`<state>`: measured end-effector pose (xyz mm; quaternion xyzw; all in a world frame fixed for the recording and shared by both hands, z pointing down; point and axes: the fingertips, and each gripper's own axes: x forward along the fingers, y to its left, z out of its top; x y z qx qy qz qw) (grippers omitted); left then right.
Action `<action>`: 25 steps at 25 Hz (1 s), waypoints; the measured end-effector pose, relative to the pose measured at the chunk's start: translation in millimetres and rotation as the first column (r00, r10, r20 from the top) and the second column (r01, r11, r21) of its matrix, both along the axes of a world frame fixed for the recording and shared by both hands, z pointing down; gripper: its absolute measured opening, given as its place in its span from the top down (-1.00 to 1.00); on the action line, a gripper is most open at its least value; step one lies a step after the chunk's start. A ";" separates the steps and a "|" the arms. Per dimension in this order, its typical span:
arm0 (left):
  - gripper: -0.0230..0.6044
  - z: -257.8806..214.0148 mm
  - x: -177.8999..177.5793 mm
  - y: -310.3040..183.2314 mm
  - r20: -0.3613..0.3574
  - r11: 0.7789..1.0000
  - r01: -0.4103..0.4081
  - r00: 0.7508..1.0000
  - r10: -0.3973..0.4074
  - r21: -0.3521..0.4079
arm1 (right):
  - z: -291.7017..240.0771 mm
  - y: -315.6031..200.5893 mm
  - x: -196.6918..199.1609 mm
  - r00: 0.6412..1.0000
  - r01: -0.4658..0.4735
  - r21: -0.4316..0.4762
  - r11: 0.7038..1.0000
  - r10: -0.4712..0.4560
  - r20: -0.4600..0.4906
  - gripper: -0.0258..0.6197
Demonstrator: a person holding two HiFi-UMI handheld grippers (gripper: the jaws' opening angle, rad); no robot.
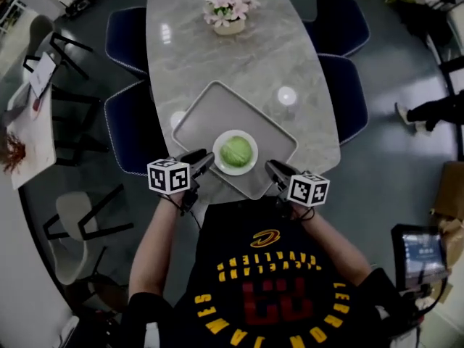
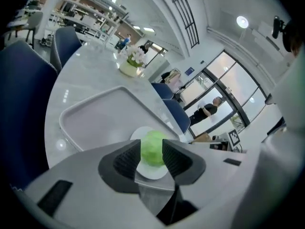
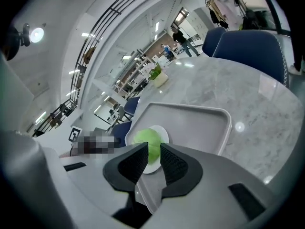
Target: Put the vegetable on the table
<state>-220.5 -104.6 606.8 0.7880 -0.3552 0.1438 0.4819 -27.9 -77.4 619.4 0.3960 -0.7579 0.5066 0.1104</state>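
Your left gripper point(image 2: 151, 148) has its jaws spread with nothing between them. In its own view the green vegetable point(image 1: 236, 151) shows through the gap, but it lies beyond the tips and is not touched. Your right gripper point(image 3: 153, 150) is also parted, by a narrower gap than the left, and it is just as empty, with the same green ball showing past its tips. From the head view, the two grippers sit at the near edge of the grey tray point(image 1: 210, 111). The left one is just beside the white plate point(image 1: 220, 162) on its left. The right one is a little farther off on the plate's right. Both point inward toward the plate. The vegetable is a round, pale green, leafy head, and it sits in the middle of that plate. The plate rests inside the tray near its closest corner, and the tray lies at an angle on the marble-patterned table point(image 1: 290, 49). At the far end of the table stands a pot of pink flowers point(image 1: 230, 9), well apart from the tray. Dark blue chairs point(image 1: 127, 38) are drawn up along both long sides of the table. Your forearms reach forward over the table's near end.
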 end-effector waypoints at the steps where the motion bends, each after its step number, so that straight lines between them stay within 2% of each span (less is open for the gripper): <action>1: 0.52 10.8 -0.6 -3.4 0.002 0.999 -0.029 1.000 0.029 -0.030 | 3.5 -2.0 -2.8 1.000 -0.006 -0.008 1.000 0.006 0.000 0.72; 7: 0.52 45.5 6.9 -21.7 0.026 0.979 -0.150 0.988 0.154 -0.138 | 24.7 -15.7 -5.7 0.999 -0.023 -0.053 0.998 0.021 -0.032 0.72; 14: 0.52 60.6 14.9 -29.5 0.046 0.956 -0.181 0.979 0.197 -0.229 | 40.6 -16.6 -14.6 0.998 -0.065 -0.102 0.993 0.062 -0.031 0.72; 19: 0.52 66.4 27.1 -26.1 0.090 0.931 -0.249 0.955 0.282 -0.267 | 49.6 -18.0 -16.1 0.995 -0.078 -0.140 0.987 0.068 -0.076 0.72; 22: 0.52 69.8 31.9 -24.1 0.117 0.917 -0.276 0.940 0.320 -0.289 | 54.5 -17.1 -18.0 0.992 -0.069 -0.169 0.983 0.049 -0.118 0.72; 25: 0.52 70.2 31.9 -24.0 0.101 0.911 -0.267 0.945 0.312 -0.316 | 58.2 -13.9 -24.4 0.988 -0.023 -0.192 0.981 -0.007 -0.156 0.72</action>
